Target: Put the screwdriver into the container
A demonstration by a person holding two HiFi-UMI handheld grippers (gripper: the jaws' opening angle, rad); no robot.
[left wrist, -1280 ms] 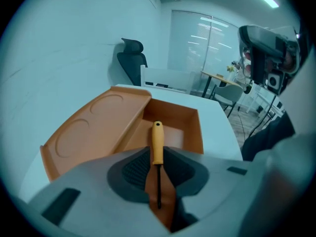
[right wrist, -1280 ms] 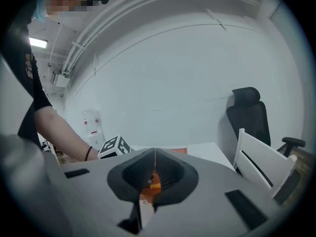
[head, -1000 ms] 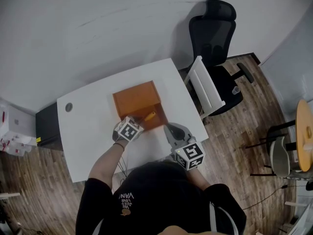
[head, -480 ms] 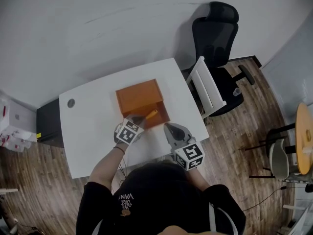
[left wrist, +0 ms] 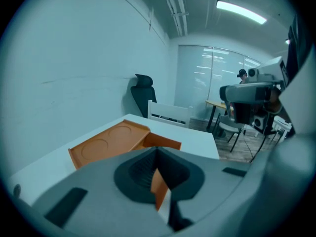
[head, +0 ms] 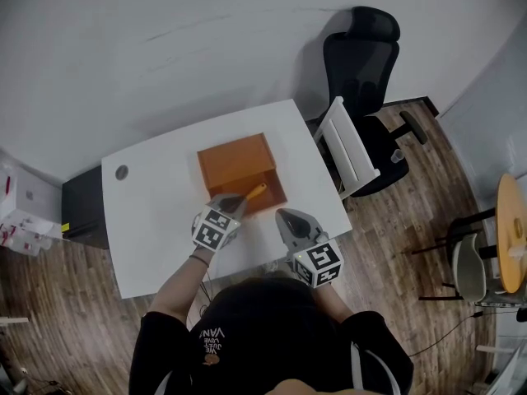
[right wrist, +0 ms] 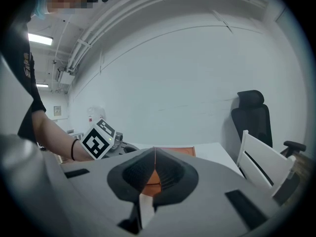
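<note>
An orange container (head: 239,164) stands on the white table (head: 156,220). A screwdriver (head: 254,192) with a yellow handle lies across the container's near edge, its dark shaft pointing toward my left gripper (head: 230,205). The left gripper sits just short of that edge with its jaws together and nothing seen between them. In the left gripper view (left wrist: 157,152) the container's top (left wrist: 106,142) shows two round recesses, and the screwdriver is hidden. My right gripper (head: 283,215) hovers over the table's near right part, shut and holding nothing. It also faces the container (right wrist: 180,151).
A white slatted chair (head: 346,146) and a black office chair (head: 362,64) stand right of the table. A round cable hole (head: 122,172) is at the table's far left. A dark cabinet (head: 82,212) stands to the left, a round yellow table (head: 512,229) far right.
My left gripper has drawn back a little from the container toward the person. The screwdriver has stayed at the container's near edge. The right gripper has hardly moved.
</note>
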